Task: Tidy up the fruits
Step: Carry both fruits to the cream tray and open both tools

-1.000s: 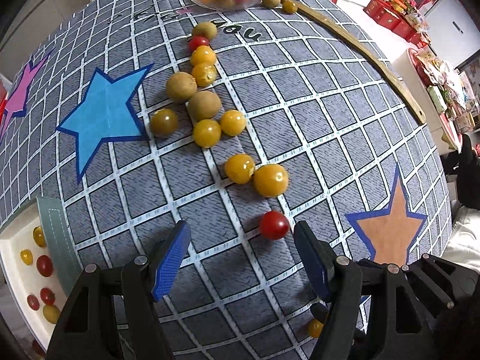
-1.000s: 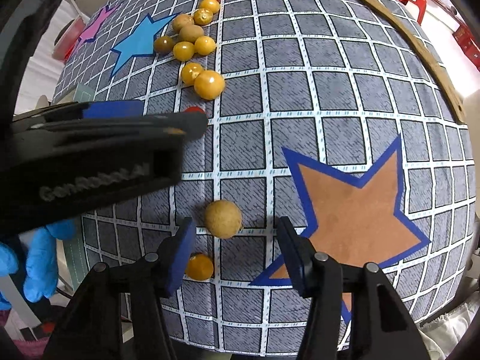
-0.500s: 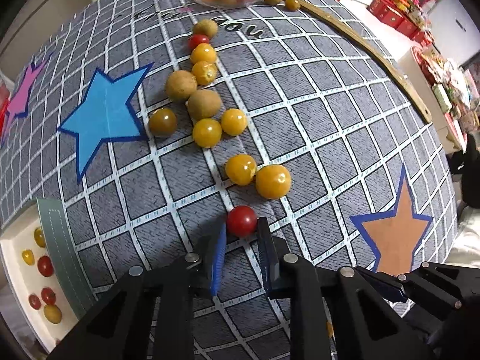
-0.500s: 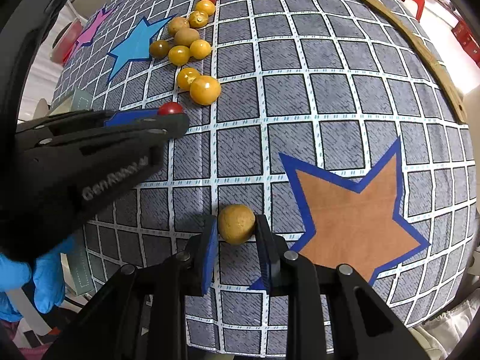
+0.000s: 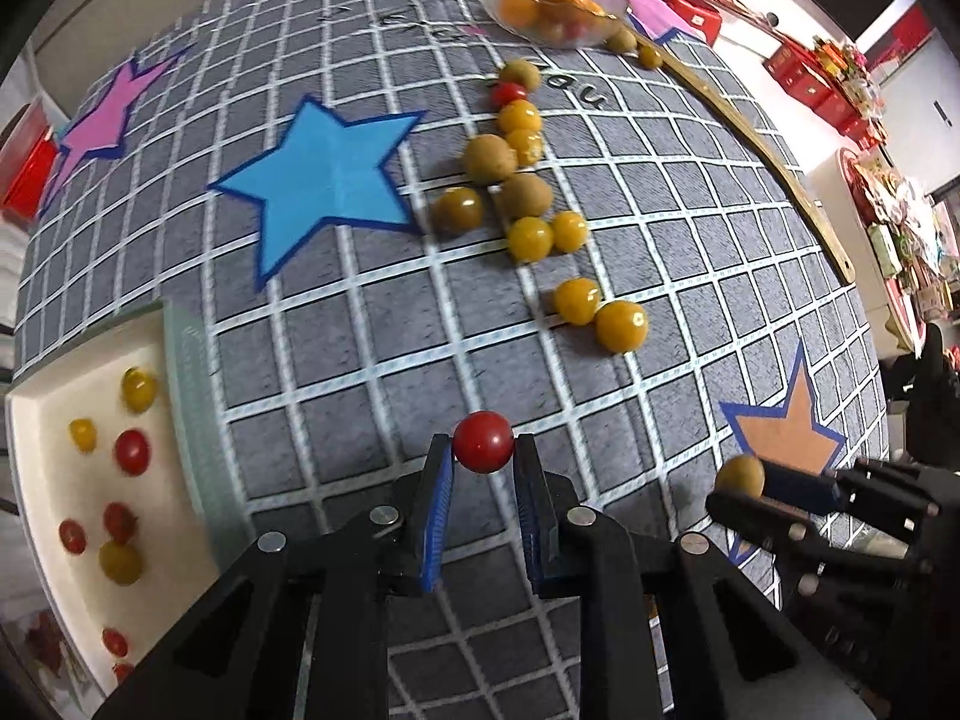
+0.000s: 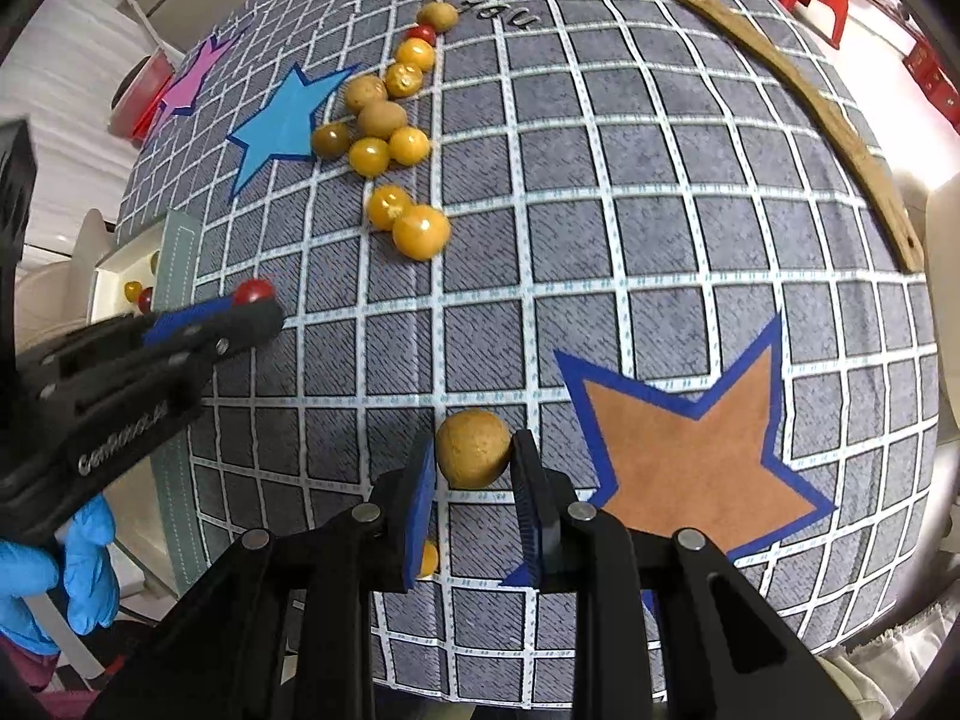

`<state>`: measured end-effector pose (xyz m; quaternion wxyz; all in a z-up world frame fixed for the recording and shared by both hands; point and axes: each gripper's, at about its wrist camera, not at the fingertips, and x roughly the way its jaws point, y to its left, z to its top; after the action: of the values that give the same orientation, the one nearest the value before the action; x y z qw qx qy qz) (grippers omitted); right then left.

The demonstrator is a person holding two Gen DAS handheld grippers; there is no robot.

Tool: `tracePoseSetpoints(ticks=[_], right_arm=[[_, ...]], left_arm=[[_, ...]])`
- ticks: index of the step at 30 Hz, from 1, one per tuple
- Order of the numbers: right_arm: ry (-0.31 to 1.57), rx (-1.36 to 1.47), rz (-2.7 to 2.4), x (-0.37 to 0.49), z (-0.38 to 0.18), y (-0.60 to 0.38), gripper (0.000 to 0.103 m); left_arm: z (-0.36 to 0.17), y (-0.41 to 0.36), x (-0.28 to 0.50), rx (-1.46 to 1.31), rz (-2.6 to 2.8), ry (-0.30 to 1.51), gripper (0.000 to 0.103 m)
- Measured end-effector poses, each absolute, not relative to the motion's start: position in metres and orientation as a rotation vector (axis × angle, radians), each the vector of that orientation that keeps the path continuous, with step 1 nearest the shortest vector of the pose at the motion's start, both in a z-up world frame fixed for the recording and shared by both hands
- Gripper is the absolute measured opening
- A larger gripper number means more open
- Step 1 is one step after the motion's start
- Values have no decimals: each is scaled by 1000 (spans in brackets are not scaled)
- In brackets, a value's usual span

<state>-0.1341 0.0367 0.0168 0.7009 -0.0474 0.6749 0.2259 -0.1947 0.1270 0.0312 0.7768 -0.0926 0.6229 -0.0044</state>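
Two hand-held grippers work above a round table covered in a grey grid-patterned cloth [image 5: 372,324] appliquéd with stars. The left gripper [image 5: 482,459] is clenched on a red cherry tomato [image 5: 483,441], pinched between its blue-padded tips. The right gripper [image 6: 472,462] is clamped on a tan, rough-skinned round fruit [image 6: 473,447], its jaws having just closed onto it beside the orange star [image 6: 690,450].

At the table's left edge sits a white tray [image 5: 42,420] with a pale green rim, holding several small red and yellow tomatoes. A loose trail of fruit [image 5: 528,204] — yellow tomatoes, brownish round fruits and one more red tomato — runs across the middle of the cloth from near a blue star [image 5: 324,180] toward a clear bowl [image 5: 552,6] of fruit at the far side. Two more brownish fruits lie next to the bowl, close to a curved wooden strip [image 6: 798,96] at the cloth's far right border. In the right wrist view, the left gripper's black body crosses the lower left, hiding part of the cloth and tray, and a blue-gloved hand [image 6: 66,570] shows beneath it. A small yellow fruit [image 6: 428,558] is half hidden behind the right gripper's left finger. Red crates and cluttered shelves are visible beyond the table.
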Motion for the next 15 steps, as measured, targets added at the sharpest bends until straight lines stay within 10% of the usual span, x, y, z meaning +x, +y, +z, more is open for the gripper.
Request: tracePoseSetpoints(ticks=[15], right_arm=[[1466, -217, 618, -141, 37, 94, 27]], left_arm=[[54, 194, -251, -244, 148, 1289, 22]])
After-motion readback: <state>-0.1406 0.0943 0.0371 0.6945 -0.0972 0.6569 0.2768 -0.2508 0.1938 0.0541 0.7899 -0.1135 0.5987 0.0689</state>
